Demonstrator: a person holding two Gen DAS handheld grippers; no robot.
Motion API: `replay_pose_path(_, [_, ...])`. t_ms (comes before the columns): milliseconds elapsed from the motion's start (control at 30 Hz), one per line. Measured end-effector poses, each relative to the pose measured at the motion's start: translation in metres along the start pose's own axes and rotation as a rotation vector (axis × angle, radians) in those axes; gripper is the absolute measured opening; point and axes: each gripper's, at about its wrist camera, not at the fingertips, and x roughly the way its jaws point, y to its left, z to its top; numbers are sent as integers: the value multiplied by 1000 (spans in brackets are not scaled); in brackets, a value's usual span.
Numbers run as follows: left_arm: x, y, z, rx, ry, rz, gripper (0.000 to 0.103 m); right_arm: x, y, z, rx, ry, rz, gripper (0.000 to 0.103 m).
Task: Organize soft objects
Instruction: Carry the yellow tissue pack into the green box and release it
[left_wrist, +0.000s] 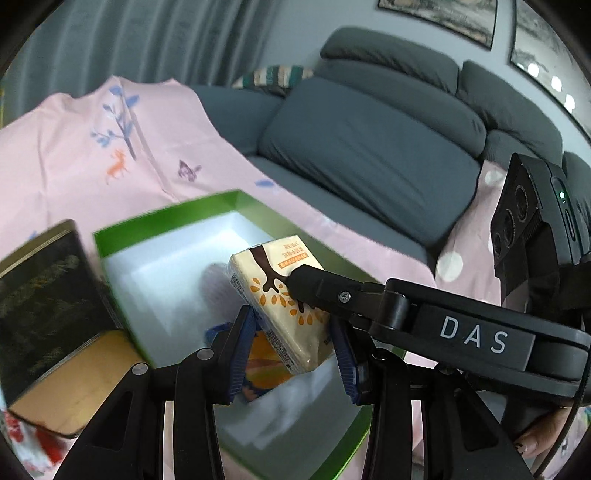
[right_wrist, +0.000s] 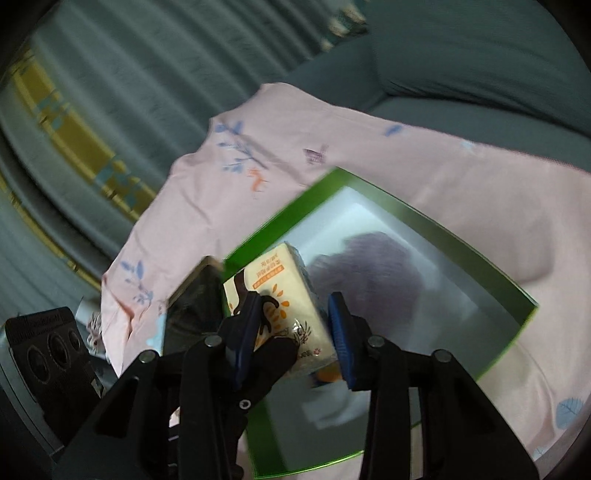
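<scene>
- Blue-padded left gripper fills the lower centre of the left wrist view; jaws stand partly open with the tissue pack between them. Pad contact cannot be confirmed there: the left pad looks just beside the pack, the right pad near its lower corner.
- Right gripper is seen clamped across the same tissue pack in the right wrist view, both blue pads pressed on its sides. Jaws partly closed, pack wrapper slightly bulged.
- Pack is held above the green-rimmed box, over its white floor, lower centre of both frames. Long axis runs from lower right to upper left in the left view, tilted, not flat.
- A second, orange-printed pack lies under it in the box.
- Key relation: the pack is straight ahead of both grippers; judged, lowering into the box needs the tilt taken out first.
- Left view alone shows the right gripper's finger lying on the pack's printed face, plus the dark-lidded tin at left, touching the box wall.
- Right view alone shows a grey-purple soft item on the box floor behind the pack; blurred, not identifiable.
- Pink sheet under everything.
</scene>
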Motion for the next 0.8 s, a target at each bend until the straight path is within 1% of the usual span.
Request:
replay_pose_path(133, [12,2,-1,-16,31,-25,42,2,-10,2,26,9,-44,34])
replay_pose_path(233, [18,7,-2,-43,52,-38,42,5,-14,2,38,16,-60,31])
replay_pose_path(300, [18,6,-4,-38,62,-27,42,6,-15,3,40,21,-80,25])
replay_pose_path(367, [19,6,-4,-27,60,-6,42,6,-15,2,42,21,-95,23])
replay_pose_path(400, [17,6,-4,-24,57,4,42,6,-16,2,47,18,-97,25])
replay_pose_path(467, [10,7,-4,-22,51,-2,43,3,-17,2,61,4,-109,25])
replay_pose_path(533, [0,8,-4,-25,38,3,43,0,-16,2,53,-8,-123,28])
replay_pose_path(567, [-6,10,-3,-29,30,10,43,-2,-15,2,50,-15,-125,34])
replay_pose_path(600, [-11,11,-3,-32,25,15,45,-4,-14,1,49,-23,-124,43])
replay_pose_path(633, [-19,13,-4,-35,18,21,49,-6,-12,1,47,-33,-120,48])
replay_pose_path(667, [-24,15,-4,-38,12,25,62,-7,-11,1,45,-38,-116,59])
replay_pose_path(700, [-37,18,-5,-42,-11,37,74,-9,-8,0,44,-45,-113,68])
replay_pose_path(733, [-47,20,-7,-47,-36,52,79,-12,-5,-1,38,-55,-110,71])
replay_pose_path(767, [-55,22,-7,-52,-52,63,83,-13,-2,-2,32,-59,-108,76])
replay_pose_path(800, [-67,25,-9,-63,-72,74,83,-15,3,-3,21,-65,-104,81])
